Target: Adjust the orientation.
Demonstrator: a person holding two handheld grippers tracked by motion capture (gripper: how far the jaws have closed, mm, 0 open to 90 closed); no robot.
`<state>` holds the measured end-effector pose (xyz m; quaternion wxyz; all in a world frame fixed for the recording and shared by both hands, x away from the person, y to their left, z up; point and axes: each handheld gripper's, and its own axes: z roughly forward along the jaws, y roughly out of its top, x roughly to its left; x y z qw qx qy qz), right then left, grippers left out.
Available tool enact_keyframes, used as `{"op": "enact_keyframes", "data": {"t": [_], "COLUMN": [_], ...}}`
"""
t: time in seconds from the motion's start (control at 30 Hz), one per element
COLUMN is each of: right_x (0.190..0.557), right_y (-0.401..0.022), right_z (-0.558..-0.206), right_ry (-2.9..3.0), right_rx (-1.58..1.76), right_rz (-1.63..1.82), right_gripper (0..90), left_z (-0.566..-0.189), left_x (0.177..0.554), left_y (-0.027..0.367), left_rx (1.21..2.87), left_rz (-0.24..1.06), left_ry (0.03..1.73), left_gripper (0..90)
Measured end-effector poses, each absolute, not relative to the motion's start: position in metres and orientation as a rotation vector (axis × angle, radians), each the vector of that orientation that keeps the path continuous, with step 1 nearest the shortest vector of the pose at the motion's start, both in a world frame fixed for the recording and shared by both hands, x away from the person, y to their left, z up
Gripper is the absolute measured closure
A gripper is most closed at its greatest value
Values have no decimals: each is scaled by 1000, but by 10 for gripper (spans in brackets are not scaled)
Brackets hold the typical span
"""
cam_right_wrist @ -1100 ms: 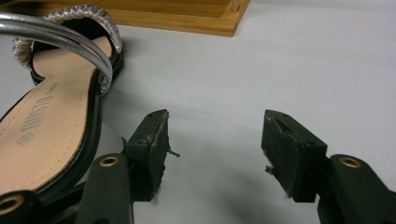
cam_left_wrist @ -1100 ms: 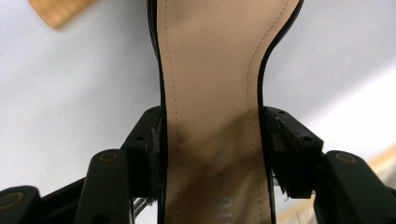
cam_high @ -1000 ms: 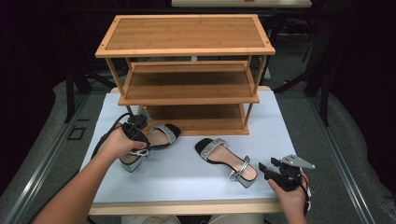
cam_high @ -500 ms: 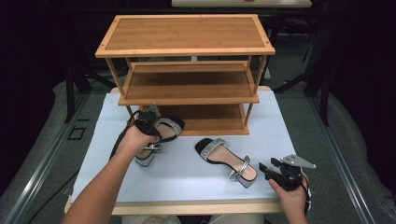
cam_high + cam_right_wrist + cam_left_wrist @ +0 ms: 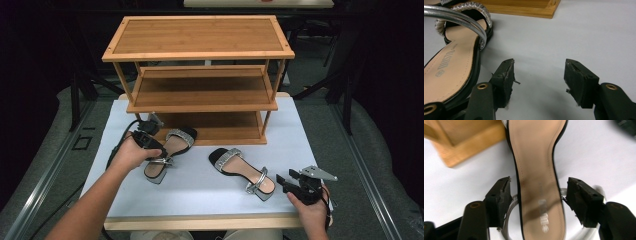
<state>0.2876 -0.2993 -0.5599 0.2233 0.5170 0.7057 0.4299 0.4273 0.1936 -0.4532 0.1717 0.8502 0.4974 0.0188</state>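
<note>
1. Nearest me, the right tongs rest at the worktop's front edge, jaws apart with nothing between them; in the right gripper view bare white surface lies between the pads.
2. Just beside them lies the second sandal, flat on its sole, silver ankle strap arching up over the heel end.
3. Over to the left, the left tongs hang over the heel of the first sandal. Their jaws have just been opening; the left gripper view shows the insole between the pads, both pads clear of its edges, so it lies released.
4. That sandal sits on the worktop, toe pointing into the bottom shelf of the wooden rack.
5. Handling, as I judge it: light, with a stiff sole and block heel, floppy thin straps, smooth insole. Pinch across the sole at the heel rather than by a strap.
</note>
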Motion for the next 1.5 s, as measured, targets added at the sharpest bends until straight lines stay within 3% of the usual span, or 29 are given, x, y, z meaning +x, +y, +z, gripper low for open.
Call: {"op": "enact_keyframes", "data": {"t": [0.23,0.47,0.77,1.0,1.13,1.27,1.37,1.5], "right_x": [286,286,287,286,286,287,287,287], "right_y": [-300,-299,-296,-299,-299,-299,-298,-297], "right_z": [-558,-558,-559,-559,-559,-560,-559,-560], "right_ry": [1944,1941,1944,1933,1938,1944,1946,1944], "right_rx": [1429,1433,1423,1437,1441,1442,1443,1438], "right_rz": [1183,1191,1194,1197,1187,1191,1198,1198], "right_gripper": [407,406,404,404,404,404,404,404], "left_z": [-424,-444,-499,-516,-518,-521,-524,-528], "left_x": [398,367,353,355,354,348,346,347], "left_y": [237,260,251,236,232,227,219,209], "left_rx": [2390,2445,2499,2486,2479,2432,2386,2346], "left_rz": [104,99,68,79,121,132,150,160], "left_ry": [1293,1225,1090,992,1006,992,958,960], "left_gripper": [366,387,413,409,486,475,392,349]}}
